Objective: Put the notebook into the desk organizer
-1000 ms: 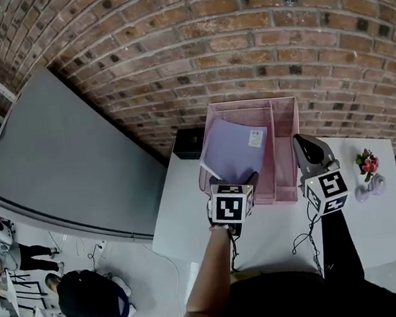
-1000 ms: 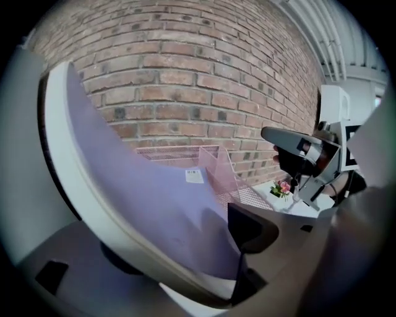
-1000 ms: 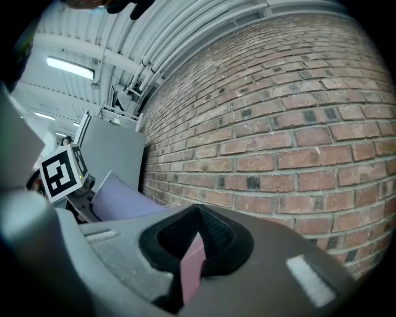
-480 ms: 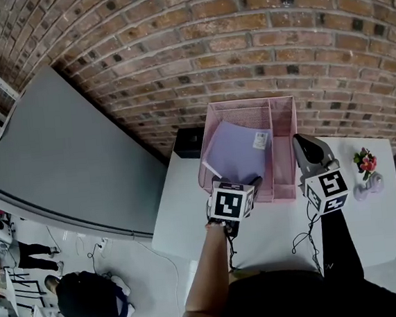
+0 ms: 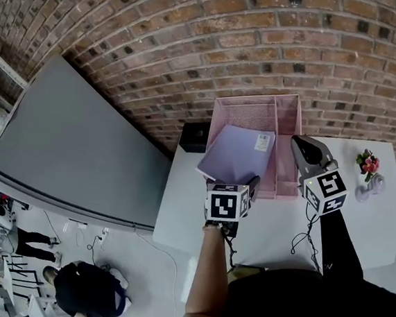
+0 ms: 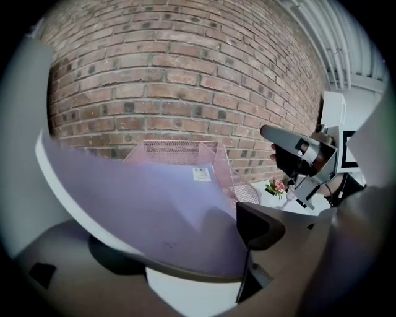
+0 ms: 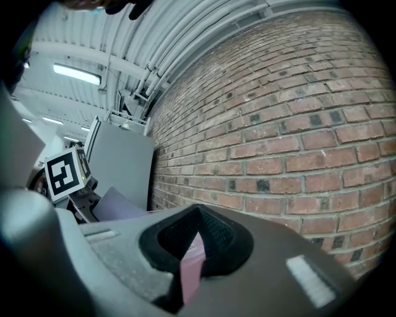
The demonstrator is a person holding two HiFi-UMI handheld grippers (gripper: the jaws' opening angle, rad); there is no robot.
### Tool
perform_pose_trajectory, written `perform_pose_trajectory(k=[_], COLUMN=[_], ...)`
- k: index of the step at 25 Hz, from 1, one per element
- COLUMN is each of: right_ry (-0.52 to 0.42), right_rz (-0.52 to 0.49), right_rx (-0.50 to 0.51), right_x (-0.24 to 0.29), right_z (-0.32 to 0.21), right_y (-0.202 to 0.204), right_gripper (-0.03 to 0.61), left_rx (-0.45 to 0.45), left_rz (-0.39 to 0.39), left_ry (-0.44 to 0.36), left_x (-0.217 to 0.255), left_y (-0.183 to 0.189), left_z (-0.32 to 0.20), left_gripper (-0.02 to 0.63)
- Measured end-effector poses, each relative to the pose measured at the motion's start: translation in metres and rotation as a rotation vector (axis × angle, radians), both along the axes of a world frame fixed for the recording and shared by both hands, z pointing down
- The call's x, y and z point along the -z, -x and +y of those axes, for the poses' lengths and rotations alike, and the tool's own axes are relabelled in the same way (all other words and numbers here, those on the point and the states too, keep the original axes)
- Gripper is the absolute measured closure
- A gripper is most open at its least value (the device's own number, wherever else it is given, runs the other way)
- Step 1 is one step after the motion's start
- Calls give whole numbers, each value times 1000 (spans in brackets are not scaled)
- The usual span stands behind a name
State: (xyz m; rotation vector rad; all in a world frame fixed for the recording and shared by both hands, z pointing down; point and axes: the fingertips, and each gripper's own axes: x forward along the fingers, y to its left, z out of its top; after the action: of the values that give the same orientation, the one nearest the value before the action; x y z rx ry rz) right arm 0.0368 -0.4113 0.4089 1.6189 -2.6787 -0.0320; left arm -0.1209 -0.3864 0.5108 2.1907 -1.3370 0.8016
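The lavender notebook (image 5: 238, 150) leans in the left compartment of the pink mesh desk organizer (image 5: 285, 121), its left corner poking over the left wall. My left gripper (image 5: 232, 181) sits at the notebook's near edge. Its jaws have just been opening. In the left gripper view the notebook (image 6: 154, 204) lies across the gap between the jaws of the left gripper (image 6: 185, 251), and the right pad stands off it. My right gripper (image 5: 305, 144) hovers level beside the organizer's right side, jaws together and empty (image 7: 192, 254). The organizer (image 6: 179, 151) stands against the brick wall.
The organizer stands on a white table (image 5: 274, 230). A small vase of flowers (image 5: 368, 166) is at the table's right, and a black box (image 5: 194, 137) is behind the organizer's left corner. A grey panel (image 5: 65, 153) leans left of the table, with people on the floor beyond it.
The notebook has tipped lower and flatter into the organizer, with its left corner swinging out over the wall. The left jaws have spread wider. The right gripper has stayed put.
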Motion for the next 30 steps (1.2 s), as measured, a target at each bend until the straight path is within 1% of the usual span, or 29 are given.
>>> perform_pose_trajectory(k=[4,11,18,22,27,30], right_ry=[4,10,23,26,23,27], right_rz=[0,7,14,20,27,30], right_rx=[17,44,64,73,74,76], right_x=[-2,-4,-11,-14,-12,-12], right_z=[3,10,17,22,25,26], right_y=[5,12,19,22,23,25], right_gripper=[578,579,579,579,579,578], left_rx=[26,58,98,130,174,194], left_rz=[-2,10,74,141,268,362], left_ry=[2,17,24,10,17,19], left_x=[-5,-16,-27,-33,-41,-44], left_y=[9,13,13,13,15,15], left_z=[9,22,34,36,38,39], left_gripper=[178,178,178,178,176,176])
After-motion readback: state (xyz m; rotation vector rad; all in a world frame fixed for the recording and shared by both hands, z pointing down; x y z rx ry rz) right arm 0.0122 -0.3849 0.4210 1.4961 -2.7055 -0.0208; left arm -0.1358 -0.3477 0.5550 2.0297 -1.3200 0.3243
